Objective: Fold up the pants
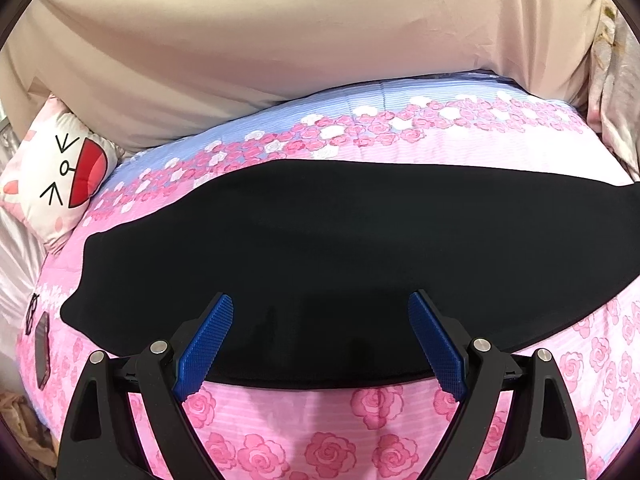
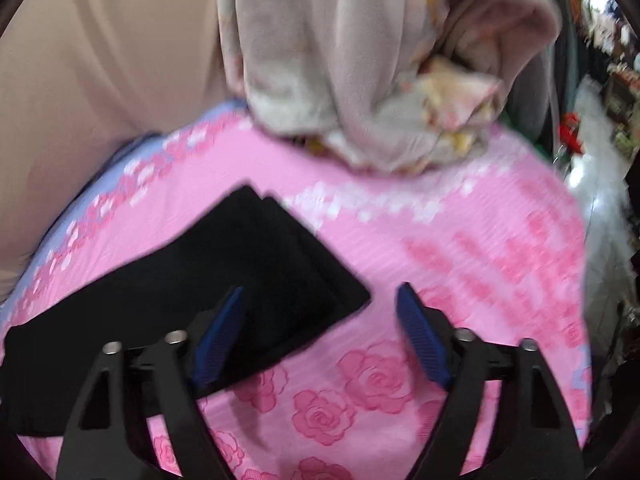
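The black pants (image 1: 340, 248) lie flat on the pink rose bedspread (image 1: 320, 432), folded lengthwise, stretching from left to right. My left gripper (image 1: 321, 300) is open and empty, its blue pads over the pants' near edge at the wide end. In the right wrist view the leg ends (image 2: 256, 264) of the pants show as two stacked cuffs pointing right. My right gripper (image 2: 320, 292) is open and empty, the left pad over the cuffs' near corner, the right pad over bare bedspread (image 2: 460, 240). This view is blurred.
A beige headboard (image 1: 260, 32) rises behind the bed. A cartoon rabbit pillow (image 1: 56, 172) sits at the far left. A crumpled beige floral blanket (image 2: 360, 80) is piled at the bed's far right. A phone-like dark object (image 1: 41, 350) lies at the left edge.
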### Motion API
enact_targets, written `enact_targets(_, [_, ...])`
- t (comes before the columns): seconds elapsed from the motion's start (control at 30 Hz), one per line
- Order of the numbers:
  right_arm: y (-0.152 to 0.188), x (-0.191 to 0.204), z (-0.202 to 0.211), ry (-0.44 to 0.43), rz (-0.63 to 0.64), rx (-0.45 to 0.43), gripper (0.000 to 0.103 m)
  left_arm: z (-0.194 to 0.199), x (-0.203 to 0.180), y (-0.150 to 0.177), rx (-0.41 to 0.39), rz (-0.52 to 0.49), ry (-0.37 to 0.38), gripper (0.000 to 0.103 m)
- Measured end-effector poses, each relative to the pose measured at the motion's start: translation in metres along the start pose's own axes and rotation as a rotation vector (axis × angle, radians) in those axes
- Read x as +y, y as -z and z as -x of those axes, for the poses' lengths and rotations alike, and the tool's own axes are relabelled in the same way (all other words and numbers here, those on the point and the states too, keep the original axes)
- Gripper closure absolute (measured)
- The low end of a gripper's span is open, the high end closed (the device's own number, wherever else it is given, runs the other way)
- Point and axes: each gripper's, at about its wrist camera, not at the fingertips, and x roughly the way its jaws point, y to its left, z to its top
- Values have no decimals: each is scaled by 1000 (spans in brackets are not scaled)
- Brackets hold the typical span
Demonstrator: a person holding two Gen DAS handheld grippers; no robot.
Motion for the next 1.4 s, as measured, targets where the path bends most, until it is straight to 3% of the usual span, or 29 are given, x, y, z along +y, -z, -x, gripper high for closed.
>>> enact_targets(0.03, [-2,4,5,-1,30,-13,48,0,1,0,0,1,-3,16])
enact_targets(0.1, [-6,10,0,14,86,21,57,-2,4,-1,4,5,-1,16])
enact_targets(0.27, [-7,15,-29,30,164,92,65,-6,5,-3,11,11,2,16])
enact_targets(0.33, [-7,24,-29,55,229,81,89,-6,4,-4,9,8,5,16])
enact_targets(0.5, [-19,33,-12,117,303,30,90,-3,4,-8,-4,7,2,16])
enact_targets(0.57, [-13,15,-33,106,247,87,90,-3,5,-9,-4,15,6,16])
enact_targets(0.67, [-9,20,-31,110,263,59,83,-9,5,-7,14,14,3,16])
enact_targets(0.77, [-12,14,-19,42,181,60,71,-8,4,-5,14,11,11,16])
enact_targets(0.83, [-14,4,-7,14,119,34,40,-8,6,-5,11,11,14,16])
enact_targets(0.87, [-14,-1,-5,2,91,34,35,-9,7,-4,12,15,16,16])
enact_targets(1.1, [-4,-10,-27,-45,3,126,29,-11,17,2,21,36,21,16])
enact_targets(1.2, [-1,1,-28,-11,30,105,27,-11,25,5,23,46,14,16])
enact_targets(1.27, [-2,5,-31,-33,19,99,34,-12,31,7,28,59,13,16])
enact_targets(1.3, [-2,6,-32,-21,18,96,44,-13,35,7,30,67,12,16])
enact_targets(1.33, [-3,7,-33,-27,15,94,61,-13,38,8,29,74,12,16])
enact_targets(1.4, [-5,8,-34,-73,-8,99,82,-13,45,9,28,84,10,16])
